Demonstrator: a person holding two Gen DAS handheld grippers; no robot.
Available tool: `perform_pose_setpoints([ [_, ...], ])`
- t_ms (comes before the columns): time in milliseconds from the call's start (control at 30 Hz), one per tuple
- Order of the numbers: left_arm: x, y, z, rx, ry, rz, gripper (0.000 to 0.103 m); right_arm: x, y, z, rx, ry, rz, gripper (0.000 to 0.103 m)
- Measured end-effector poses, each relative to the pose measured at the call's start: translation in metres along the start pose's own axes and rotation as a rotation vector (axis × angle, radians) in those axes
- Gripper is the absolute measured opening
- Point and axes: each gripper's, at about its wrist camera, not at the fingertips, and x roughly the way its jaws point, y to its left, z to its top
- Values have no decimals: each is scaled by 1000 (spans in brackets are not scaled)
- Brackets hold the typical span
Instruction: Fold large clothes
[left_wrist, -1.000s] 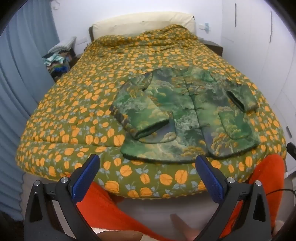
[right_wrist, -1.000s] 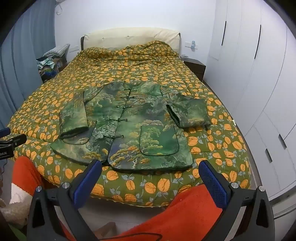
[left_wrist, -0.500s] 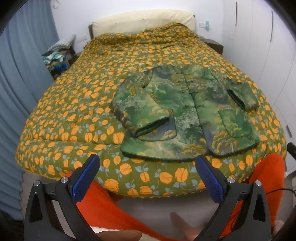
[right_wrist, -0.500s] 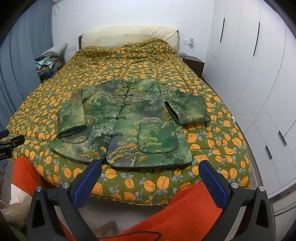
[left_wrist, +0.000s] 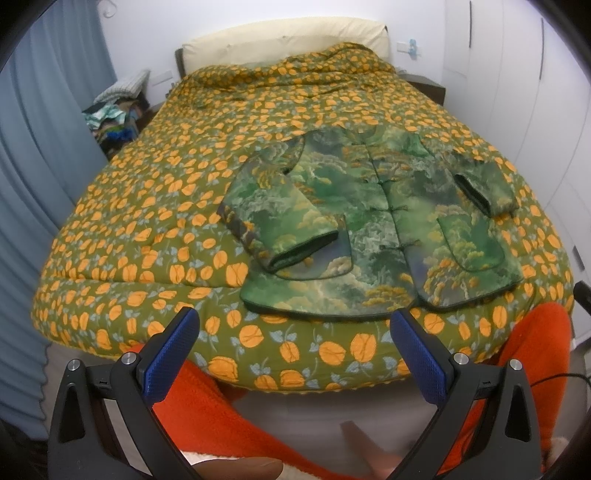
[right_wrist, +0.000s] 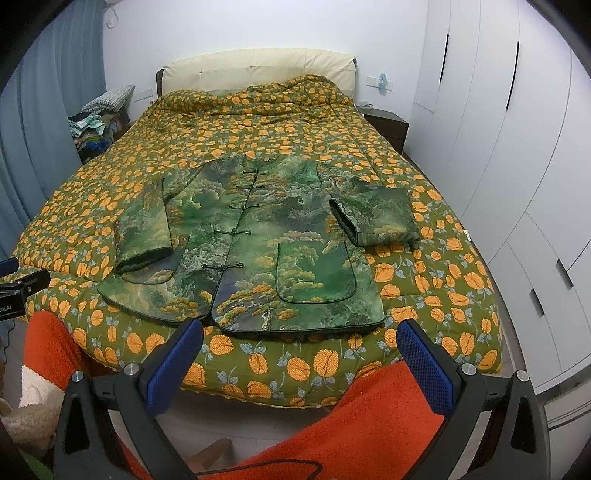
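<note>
On the near half of the bed, a green jacket lies flat, front up, collar toward the headboard and hem at the near edge of the quilt.

1. Jacket: printed with trees and clouds; knot buttons run down the centre and appear fastened. 2 patch pockets sit low on the front panels. The left sleeve is folded down along the body, its cuff overlapping the left pocket. The right sleeve is folded inward, its dark-lined cuff facing the body; it rests partly on the quilt just beside the right panel.

2. Left gripper: released, blue pads wide apart, nothing between them. It hovers off the foot of the bed, short of the hem, touching no cloth.

3. Right gripper: likewise released and holding nothing. It hovers below the hem, apart from the jacket.

4. Surroundings: orange trousers show beneath both grippers. A wardrobe stands on the right, a curtain on the left, a nightstand beside the headboard, and a heap of clothes at the far left.
</note>
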Motion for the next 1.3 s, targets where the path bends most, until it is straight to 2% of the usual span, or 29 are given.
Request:
perform_pose_setpoints([
  [1300,12,-12,-1,43,15,5,103,10,-7,0,13,22,-7,103],
])
